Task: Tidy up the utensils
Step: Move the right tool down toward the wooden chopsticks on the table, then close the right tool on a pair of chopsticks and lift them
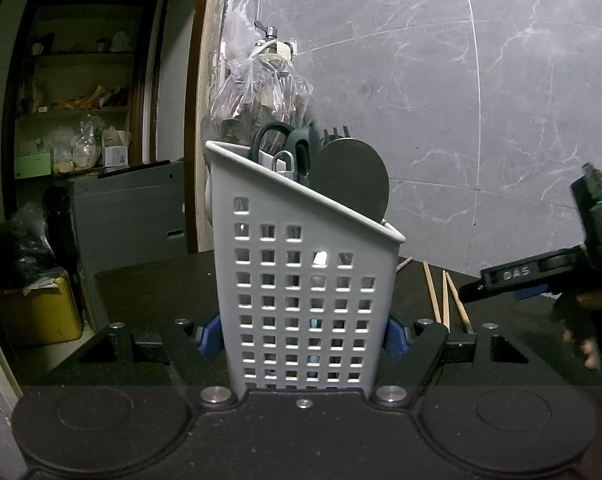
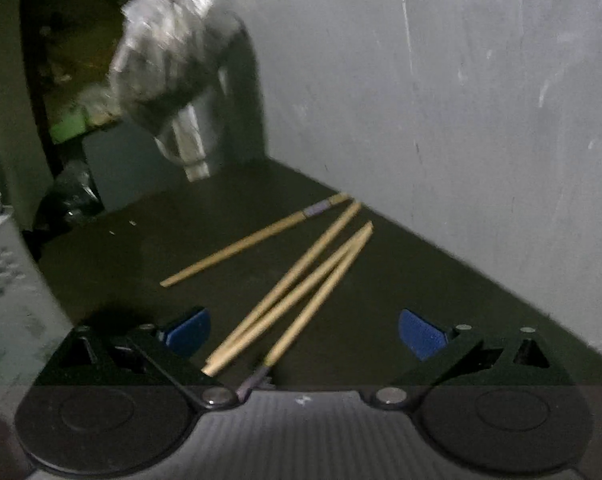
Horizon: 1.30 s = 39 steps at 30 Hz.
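Chopsticks [image 2: 289, 280], 4 of them, are lying on the dark table [image 2: 121, 240] by the wall; the right gripper [image 2: 303, 330] is hovering over them, fingers wide apart; the left gripper [image 1: 303, 334] is clamping the white basket [image 1: 301, 280].

Raised letters "DAS" stand on the right gripper [image 1: 521, 276].

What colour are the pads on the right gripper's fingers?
Blue. The pads show best in the right wrist view, standing wide apart over the wooden chopsticks.
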Each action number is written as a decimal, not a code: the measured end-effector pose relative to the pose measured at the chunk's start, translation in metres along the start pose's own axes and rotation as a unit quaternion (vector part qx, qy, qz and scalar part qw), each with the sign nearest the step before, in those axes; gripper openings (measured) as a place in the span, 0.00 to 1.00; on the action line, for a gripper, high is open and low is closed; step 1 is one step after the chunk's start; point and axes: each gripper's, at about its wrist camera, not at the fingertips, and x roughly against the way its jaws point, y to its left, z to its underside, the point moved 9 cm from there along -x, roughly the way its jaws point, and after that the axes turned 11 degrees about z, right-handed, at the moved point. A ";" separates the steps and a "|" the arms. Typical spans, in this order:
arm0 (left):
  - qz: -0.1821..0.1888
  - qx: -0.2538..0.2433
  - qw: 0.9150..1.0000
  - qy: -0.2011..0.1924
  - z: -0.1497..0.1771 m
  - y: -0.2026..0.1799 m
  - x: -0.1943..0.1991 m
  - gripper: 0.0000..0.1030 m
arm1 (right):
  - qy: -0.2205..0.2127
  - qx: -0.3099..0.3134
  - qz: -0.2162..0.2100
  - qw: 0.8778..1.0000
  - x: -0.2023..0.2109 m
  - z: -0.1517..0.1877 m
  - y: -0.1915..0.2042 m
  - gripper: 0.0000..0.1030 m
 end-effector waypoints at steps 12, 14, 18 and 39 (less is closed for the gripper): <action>0.000 0.000 1.000 0.000 0.001 0.000 -0.001 0.74 | 0.028 0.052 0.014 0.998 -0.036 0.013 0.020 0.94; 0.000 0.000 1.000 0.001 0.001 -0.001 -0.002 0.74 | 0.022 0.052 0.010 0.998 -0.033 0.014 0.020 0.89; 0.001 0.000 1.000 0.001 0.001 -0.001 -0.002 0.74 | 0.017 0.053 0.000 0.998 -0.026 0.017 0.018 0.77; 0.001 0.000 1.000 0.001 0.001 -0.001 -0.002 0.74 | 0.006 0.067 0.002 0.998 -0.012 0.022 0.007 0.20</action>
